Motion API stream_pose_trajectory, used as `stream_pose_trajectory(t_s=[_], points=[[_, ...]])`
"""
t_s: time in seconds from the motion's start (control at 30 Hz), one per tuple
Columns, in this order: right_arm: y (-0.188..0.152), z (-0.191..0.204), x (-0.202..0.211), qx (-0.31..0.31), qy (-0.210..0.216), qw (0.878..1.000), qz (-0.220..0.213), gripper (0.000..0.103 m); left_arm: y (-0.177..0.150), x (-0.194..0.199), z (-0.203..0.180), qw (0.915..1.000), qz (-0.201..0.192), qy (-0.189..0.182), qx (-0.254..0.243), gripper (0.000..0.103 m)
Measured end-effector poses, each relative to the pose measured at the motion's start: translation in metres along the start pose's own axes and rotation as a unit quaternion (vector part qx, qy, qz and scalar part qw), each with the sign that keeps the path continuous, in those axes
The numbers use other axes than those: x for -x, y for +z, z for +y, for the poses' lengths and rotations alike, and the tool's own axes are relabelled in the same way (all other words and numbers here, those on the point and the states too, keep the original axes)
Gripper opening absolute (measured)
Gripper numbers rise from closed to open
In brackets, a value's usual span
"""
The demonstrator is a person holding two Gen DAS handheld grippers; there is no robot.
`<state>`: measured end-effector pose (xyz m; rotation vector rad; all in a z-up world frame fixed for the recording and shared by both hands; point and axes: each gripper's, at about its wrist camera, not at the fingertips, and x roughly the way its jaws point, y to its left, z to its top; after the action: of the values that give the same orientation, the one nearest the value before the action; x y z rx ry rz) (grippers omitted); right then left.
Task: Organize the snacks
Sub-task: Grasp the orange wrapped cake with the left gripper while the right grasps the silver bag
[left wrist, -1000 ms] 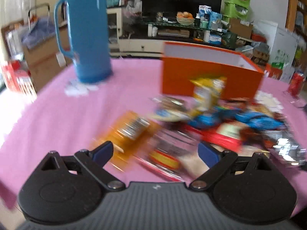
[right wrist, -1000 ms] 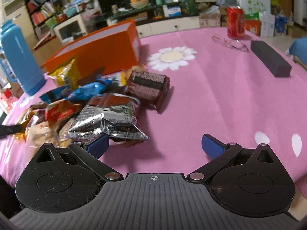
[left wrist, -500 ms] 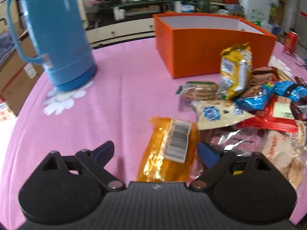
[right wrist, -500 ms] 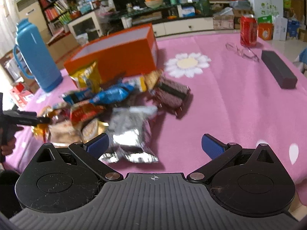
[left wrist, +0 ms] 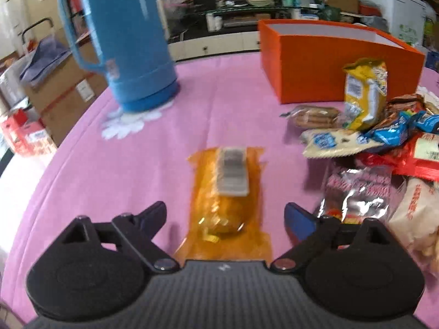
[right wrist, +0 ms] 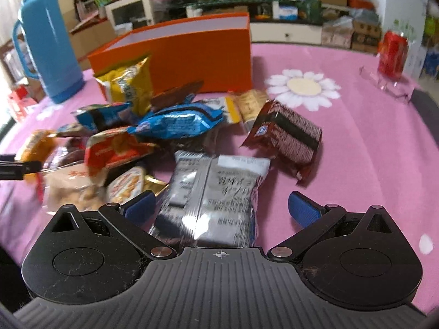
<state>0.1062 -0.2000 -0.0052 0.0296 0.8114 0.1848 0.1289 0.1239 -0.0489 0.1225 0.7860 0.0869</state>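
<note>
An amber-wrapped snack [left wrist: 229,192] lies flat on the pink cloth between the wide jaws of my left gripper [left wrist: 226,216]; those jaws are opening and the pads do not touch the packet. A heap of snack packets [right wrist: 142,137] sits in front of the open orange box [right wrist: 192,52], which also shows in the left wrist view as the orange box [left wrist: 337,74]. My right gripper [right wrist: 222,211] is open around a silver foil packet [right wrist: 216,192] at the near edge of the heap. A dark brown wafer pack [right wrist: 288,137] lies to the right.
A tall blue thermos [left wrist: 120,35] stands at the table's far left. A red can [right wrist: 392,54], glasses [right wrist: 384,82] and the end of a dark case [right wrist: 424,101] sit at the far right. Boxes and shelves crowd the room beyond the round table's edge.
The left gripper shifted so the amber packet now lies centred between its jaws, which widened. The right gripper moved left over the heap, bringing the silver packet between its jaws.
</note>
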Motion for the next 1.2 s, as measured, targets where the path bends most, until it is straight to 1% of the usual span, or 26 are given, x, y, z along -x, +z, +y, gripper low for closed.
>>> stream_pose_trajectory(t_s=[0.07, 0.1, 0.13, 0.17, 0.2, 0.27, 0.33, 0.37, 0.4, 0.43, 0.5, 0.53, 0.6, 0.73, 0.8, 0.97, 1.03, 1.13, 1.17, 1.2], points=[[-0.001, 0.0, -0.008, 0.001, -0.005, 1.0, 0.002, 0.093, 0.005, -0.003, -0.004, 1.0, 0.003, -0.005, -0.006, 0.095], [-0.002, -0.002, -0.011, -0.001, -0.005, 1.0, 0.01, 0.086, 0.006, -0.001, -0.007, 0.9999, -0.001, -0.004, -0.011, 0.094], [-0.005, -0.006, -0.013, -0.011, 0.004, 1.0, 0.014, 0.083, 0.004, 0.003, -0.008, 0.9999, -0.007, -0.004, -0.014, 0.094], [-0.008, -0.014, -0.008, -0.028, 0.006, 1.0, 0.004, 0.082, 0.004, 0.006, -0.011, 0.9998, -0.01, -0.005, -0.015, 0.094], [-0.01, -0.021, -0.005, -0.042, -0.002, 0.999, 0.001, 0.081, 0.003, 0.008, -0.012, 0.9998, -0.012, -0.005, -0.013, 0.093], [-0.014, -0.034, 0.001, -0.055, -0.03, 0.998, 0.002, 0.081, -0.002, 0.012, -0.013, 0.9998, -0.014, -0.003, -0.01, 0.093], [-0.017, -0.043, 0.007, -0.063, -0.047, 0.997, 0.008, 0.082, -0.006, 0.02, -0.015, 0.9998, -0.018, 0.002, -0.009, 0.093], [-0.018, -0.047, 0.011, -0.073, -0.044, 0.996, 0.011, 0.082, -0.008, 0.024, -0.014, 0.9997, -0.023, 0.001, -0.008, 0.095], [-0.019, -0.05, 0.017, -0.084, -0.029, 0.996, 0.005, 0.083, -0.01, 0.031, -0.013, 0.9996, -0.029, 0.001, -0.008, 0.095], [-0.019, -0.052, 0.022, -0.091, -0.014, 0.996, -0.002, 0.087, -0.01, 0.034, -0.011, 0.9994, -0.033, 0.0, -0.009, 0.095], [-0.015, -0.05, 0.029, -0.086, -0.012, 0.996, -0.016, 0.094, -0.008, 0.037, -0.008, 0.9993, -0.037, 0.003, -0.011, 0.095], [-0.014, -0.048, 0.03, -0.075, -0.017, 0.997, -0.022, 0.094, -0.007, 0.036, -0.005, 0.9993, -0.035, 0.001, -0.013, 0.095], [-0.013, -0.042, 0.024, -0.058, -0.027, 0.998, -0.018, 0.094, -0.005, 0.031, -0.001, 0.9996, -0.024, 0.007, -0.01, 0.096], [-0.015, -0.036, 0.013, -0.042, -0.025, 0.999, -0.01, 0.093, 0.001, 0.02, 0.006, 0.9998, -0.014, 0.011, -0.012, 0.096], [-0.02, -0.035, 0.011, -0.036, -0.023, 0.999, -0.008, 0.093, 0.004, 0.01, 0.007, 0.9998, -0.001, 0.011, -0.015, 0.096], [-0.028, -0.032, 0.0, 0.005, -0.049, 0.999, -0.009, 0.096, 0.0, -0.01, 0.005, 0.9996, 0.021, 0.018, -0.008, 0.096], [-0.026, -0.034, 0.0, 0.0, -0.052, 0.999, -0.009, 0.094, -0.001, -0.012, 0.007, 0.9997, 0.017, 0.015, 0.002, 0.096], [-0.023, -0.039, 0.005, -0.022, -0.034, 0.999, -0.016, 0.093, -0.002, -0.013, 0.01, 0.9994, 0.017, 0.013, 0.025, 0.095], [-0.023, -0.039, 0.003, -0.019, -0.037, 0.999, -0.013, 0.093, -0.003, -0.013, 0.012, 0.9991, 0.018, 0.008, 0.037, 0.091], [-0.025, -0.038, 0.003, -0.015, -0.043, 0.999, -0.012, 0.09, -0.004, -0.012, 0.015, 0.9983, 0.019, -0.007, 0.054, 0.081]])
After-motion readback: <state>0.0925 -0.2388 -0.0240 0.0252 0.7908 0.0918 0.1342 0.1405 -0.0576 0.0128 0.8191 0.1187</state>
